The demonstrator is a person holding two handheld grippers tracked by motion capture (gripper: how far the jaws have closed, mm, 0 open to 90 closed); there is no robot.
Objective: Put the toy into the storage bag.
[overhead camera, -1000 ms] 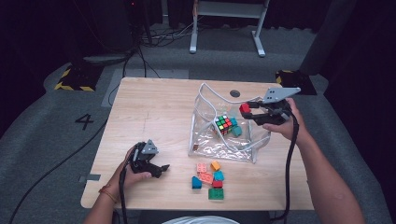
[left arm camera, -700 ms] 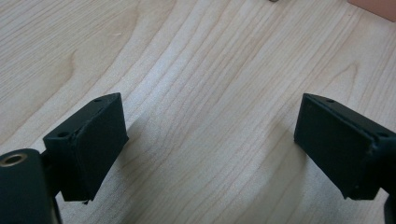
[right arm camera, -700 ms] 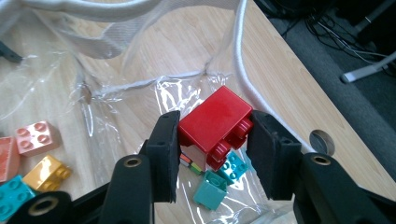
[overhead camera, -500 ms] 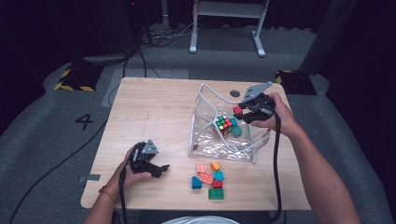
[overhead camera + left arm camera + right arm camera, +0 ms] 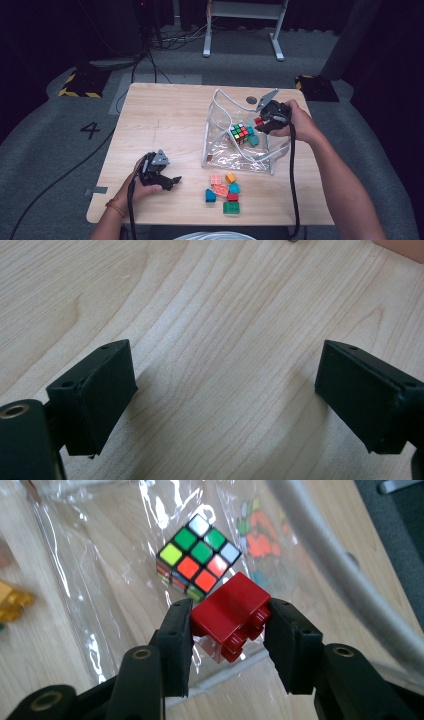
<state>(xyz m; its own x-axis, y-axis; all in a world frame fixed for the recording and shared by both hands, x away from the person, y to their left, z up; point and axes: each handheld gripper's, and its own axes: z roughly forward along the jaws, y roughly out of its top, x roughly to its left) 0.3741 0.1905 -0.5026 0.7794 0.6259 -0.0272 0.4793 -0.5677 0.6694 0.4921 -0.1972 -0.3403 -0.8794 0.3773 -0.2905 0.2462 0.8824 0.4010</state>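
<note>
Bagging step under way: red block (image 5: 231, 616) clamped between the jaws of the right gripper (image 5: 261, 121), poised above the mouth of the clear bag (image 5: 220, 150), where a puzzle cube (image 5: 199, 556) and a teal block (image 5: 254, 140) already lie. Next: lower past the rim, then spread the jaws to drop the block. Left gripper (image 5: 227, 395) parked low over the table (image 5: 165, 115), jaws apart, gripping nothing. Compared with a second ago: right gripper shifted in from the bag's right edge toward its opening; left unmoved.

loose bricks (image 5: 223, 191) cluster on the wooden tabletop (image 5: 165, 120), a white metal stand (image 5: 243, 20) sits behind, black cables (image 5: 165, 42) snake across grey floor (image 5: 55, 135).
</note>
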